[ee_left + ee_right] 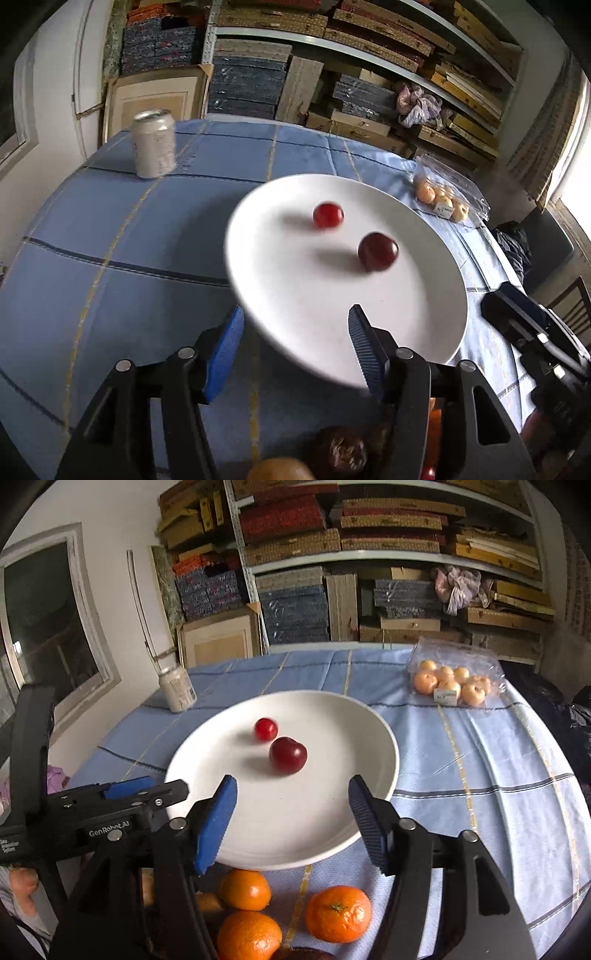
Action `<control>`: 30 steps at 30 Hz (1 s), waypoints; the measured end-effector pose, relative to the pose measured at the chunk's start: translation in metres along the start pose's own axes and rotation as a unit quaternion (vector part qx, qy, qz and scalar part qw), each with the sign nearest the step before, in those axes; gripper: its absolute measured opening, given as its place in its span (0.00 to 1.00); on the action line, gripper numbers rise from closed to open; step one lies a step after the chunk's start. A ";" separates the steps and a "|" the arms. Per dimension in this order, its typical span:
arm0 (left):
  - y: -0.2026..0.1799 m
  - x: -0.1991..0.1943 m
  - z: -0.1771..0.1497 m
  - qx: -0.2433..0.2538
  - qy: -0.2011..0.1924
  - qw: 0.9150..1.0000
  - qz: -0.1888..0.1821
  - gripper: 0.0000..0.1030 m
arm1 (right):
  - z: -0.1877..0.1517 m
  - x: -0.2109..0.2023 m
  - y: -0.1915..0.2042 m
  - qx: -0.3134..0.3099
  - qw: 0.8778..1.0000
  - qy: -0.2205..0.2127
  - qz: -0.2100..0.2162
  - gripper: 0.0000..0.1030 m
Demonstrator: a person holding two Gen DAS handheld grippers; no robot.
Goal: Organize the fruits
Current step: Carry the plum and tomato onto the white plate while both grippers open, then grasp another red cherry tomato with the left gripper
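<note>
Both tongs (295, 325) (291, 794) gape empty; two plums (288, 755) lie ahead on plate (288, 834).

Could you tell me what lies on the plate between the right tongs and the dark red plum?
Nothing: in the right wrist view, only bare white plate separates the right tongs from the dark red plum.

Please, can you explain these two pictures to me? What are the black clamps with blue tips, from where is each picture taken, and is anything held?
These are two handheld grippers, each with its own camera looking along its fingers. One picture comes from the left gripper, the other from the right gripper. Both stand open and hold nothing. On the blue checked tablecloth lies a round white plate with two small dark red fruits. Three orange mandarins lie in front of it, and a pale drink can and a clear bag of small yellow fruits behind.
</note>
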State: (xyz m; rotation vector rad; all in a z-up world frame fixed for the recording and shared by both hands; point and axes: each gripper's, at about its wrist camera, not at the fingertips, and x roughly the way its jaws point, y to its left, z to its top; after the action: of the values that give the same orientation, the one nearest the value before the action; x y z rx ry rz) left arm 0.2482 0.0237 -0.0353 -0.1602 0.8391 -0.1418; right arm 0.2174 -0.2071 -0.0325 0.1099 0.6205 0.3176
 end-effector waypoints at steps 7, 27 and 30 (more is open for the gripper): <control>0.016 -0.048 -0.029 -0.002 -0.018 0.999 0.035 0.62 | -0.012 -0.064 -0.012 0.023 0.998 -0.063 -0.003 0.63; 0.035 -0.078 -0.123 0.025 -0.007 0.997 0.068 0.63 | -0.103 -0.141 -0.046 0.065 0.995 -0.078 -0.002 0.80; 0.026 -0.074 -0.124 0.050 -0.011 0.995 0.088 0.63 | -0.101 -0.140 -0.046 0.066 0.995 -0.077 0.001 0.80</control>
State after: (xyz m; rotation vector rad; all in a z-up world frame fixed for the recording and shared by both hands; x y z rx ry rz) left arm 0.1084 0.0525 -0.0680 0.0068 0.8183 -0.0174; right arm 0.0623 -0.2954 -0.0460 0.2594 0.4874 0.2663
